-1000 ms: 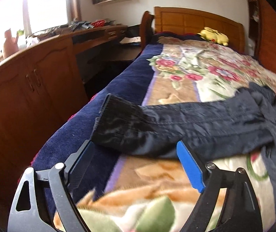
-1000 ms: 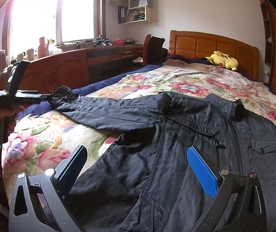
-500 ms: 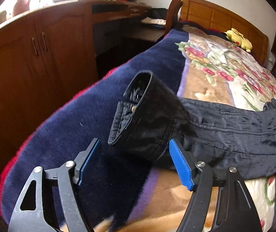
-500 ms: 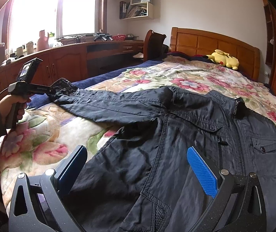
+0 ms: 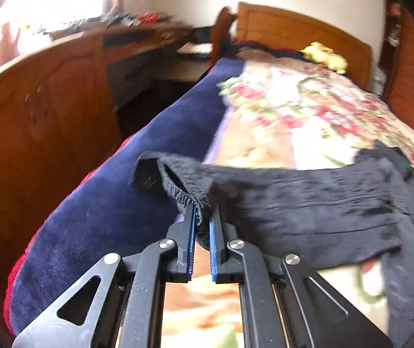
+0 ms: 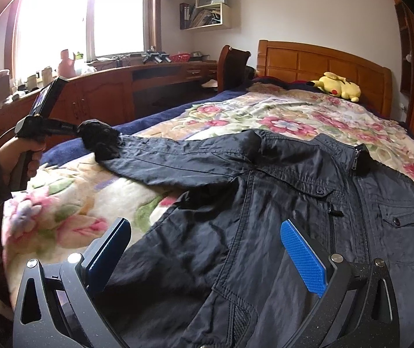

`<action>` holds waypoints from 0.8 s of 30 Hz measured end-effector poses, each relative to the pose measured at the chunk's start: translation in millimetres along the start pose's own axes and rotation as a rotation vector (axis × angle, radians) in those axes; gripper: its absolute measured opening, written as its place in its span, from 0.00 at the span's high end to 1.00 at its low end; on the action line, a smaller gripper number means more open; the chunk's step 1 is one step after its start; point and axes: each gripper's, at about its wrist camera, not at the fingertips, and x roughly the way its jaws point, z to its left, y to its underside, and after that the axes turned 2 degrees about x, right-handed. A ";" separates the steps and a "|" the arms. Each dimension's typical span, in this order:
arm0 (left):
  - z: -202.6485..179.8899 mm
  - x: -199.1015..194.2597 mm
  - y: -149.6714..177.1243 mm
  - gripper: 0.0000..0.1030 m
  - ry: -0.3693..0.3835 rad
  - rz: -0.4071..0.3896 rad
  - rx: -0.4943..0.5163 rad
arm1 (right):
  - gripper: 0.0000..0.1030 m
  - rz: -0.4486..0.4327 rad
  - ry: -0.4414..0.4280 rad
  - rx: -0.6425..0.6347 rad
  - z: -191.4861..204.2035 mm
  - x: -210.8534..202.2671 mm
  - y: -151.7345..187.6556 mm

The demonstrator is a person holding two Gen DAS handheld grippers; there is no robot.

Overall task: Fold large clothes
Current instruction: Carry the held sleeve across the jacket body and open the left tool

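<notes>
The left wrist view is blurred, so the wooden cabinets [image 5: 41,110] off to the left gripper's left are seen only as smeared shapes. The cuff [image 5: 178,185] of the dark navy nylon jacket [image 6: 265,217] is pinched between the nearly closed blue pads of the left gripper [image 5: 201,217]; how deep the fabric sits between them is hidden by the bunched hem. From the right wrist view that gripper [image 6: 75,129] is seen held in the person's left hand [image 6: 21,156], its tips buried in the cuff. The jacket's sleeve [image 6: 183,159] is stretched from the cuff toward the body of the garment, which is spread front-up on the floral quilt [image 6: 236,116]. The lower hem is cut off by the frame below the right gripper [image 6: 207,246], whose jaws are spread wide above the jacket's front panel, with nothing held between them. The jacket's far side is cut off at the right of the frame. Ahead of both tools, bare quilt is left up to the yellow plush toy [image 6: 337,85] by the wooden headboard [image 6: 323,61]. To the left gripper's left, the dark blue blanket edge [image 5: 120,203] drops away toward the cabinets.
</notes>
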 end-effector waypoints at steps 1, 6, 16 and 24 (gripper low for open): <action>-13.1 -10.2 -4.4 0.92 0.018 -0.018 0.018 | 0.00 -0.008 -0.009 0.004 -2.8 -8.0 -2.4; -70.0 -45.7 -19.8 0.92 0.085 -0.076 0.099 | 0.00 -0.025 0.031 -0.034 -17.6 -38.7 -7.9; -201.6 -93.8 -17.9 0.93 0.286 -0.156 0.228 | 0.00 -0.032 0.139 -0.011 -75.1 -87.5 -1.5; -304.6 -118.9 5.7 0.93 0.465 -0.170 0.315 | 0.00 -0.042 0.214 0.061 -108.7 -113.9 2.5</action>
